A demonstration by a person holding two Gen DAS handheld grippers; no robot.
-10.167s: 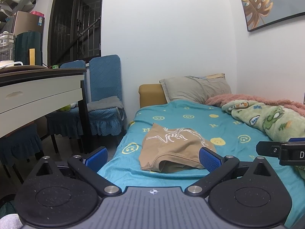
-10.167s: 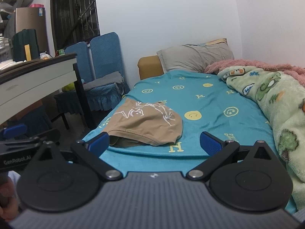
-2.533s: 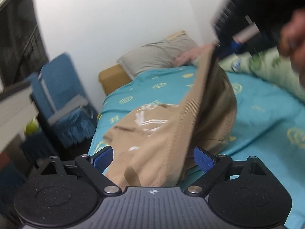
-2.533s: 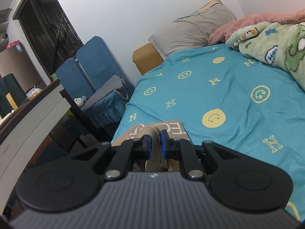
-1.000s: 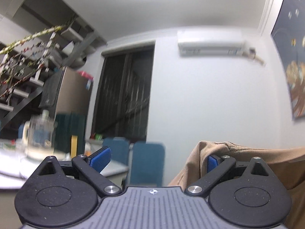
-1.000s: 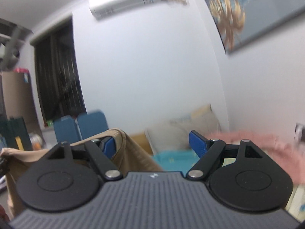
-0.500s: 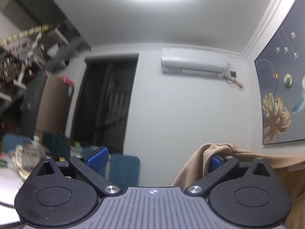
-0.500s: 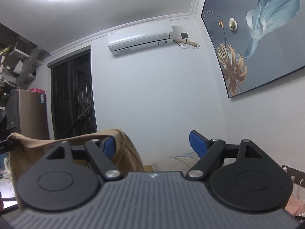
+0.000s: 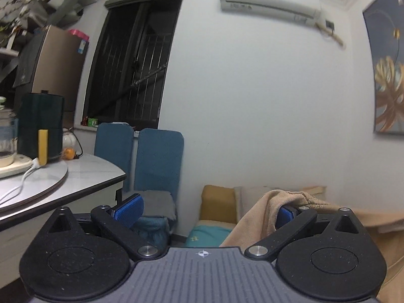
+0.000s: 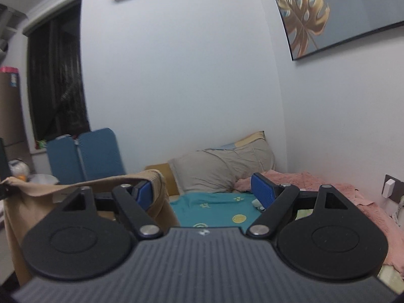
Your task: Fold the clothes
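Hanging off one finger of each wide-open gripper [image 9: 208, 212] [image 10: 205, 193], the shirt [image 10: 38, 199]; only the right view shows the bed [image 10: 217, 209], shirt's bottom cut off.

grippers: 2 (left gripper [image 9: 208, 208], right gripper [image 10: 204, 190]) | tan garment [image 10: 45, 192]: 1 | blue chairs [image 9: 157, 161]: 2 | pillow [image 10: 222, 171]: 1 | air conditioner [image 9: 269, 0]: 1 | wall picture [image 10: 335, 10]: 1
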